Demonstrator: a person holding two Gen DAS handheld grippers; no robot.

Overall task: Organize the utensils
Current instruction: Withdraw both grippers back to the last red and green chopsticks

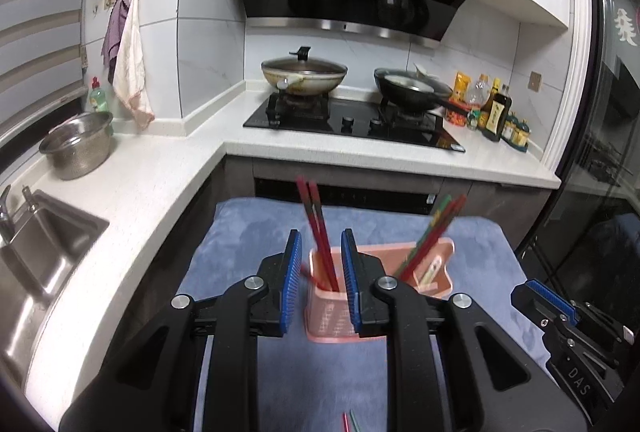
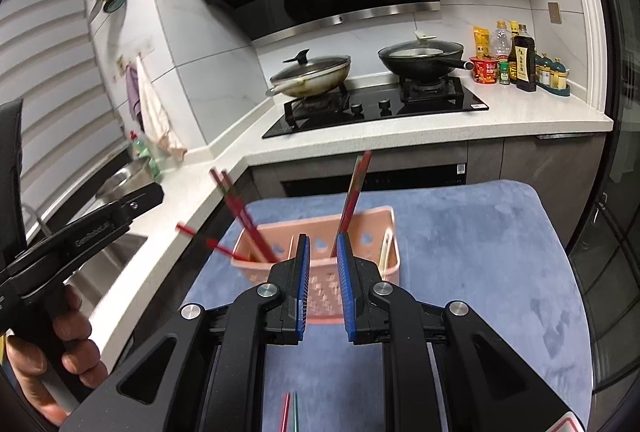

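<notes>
A pink utensil holder [image 1: 340, 316] [image 2: 320, 244] stands on a blue mat [image 1: 248, 232] [image 2: 460, 232]. Red chopsticks [image 1: 316, 228] [image 2: 240, 212] lean in its left compartment. A red and green pair [image 1: 432, 236] [image 2: 352, 196] leans in another compartment. A pale utensil [image 1: 430, 270] [image 2: 384, 252] sits at the holder's right end. My left gripper [image 1: 320, 236] is open and empty, just before the holder. My right gripper [image 2: 322, 240] is open and empty, close to the holder's front. Two more chopstick tips [image 1: 350, 422] [image 2: 290, 412] lie on the mat below the grippers.
A white L-shaped counter [image 1: 168, 160] holds a steel colander [image 1: 76, 144], a sink [image 1: 44, 232], a hob with a lidded wok [image 1: 304, 72] and a black pan [image 1: 412, 92], and sauce bottles [image 1: 496, 112]. The right gripper's body [image 1: 568, 332] shows at the right edge.
</notes>
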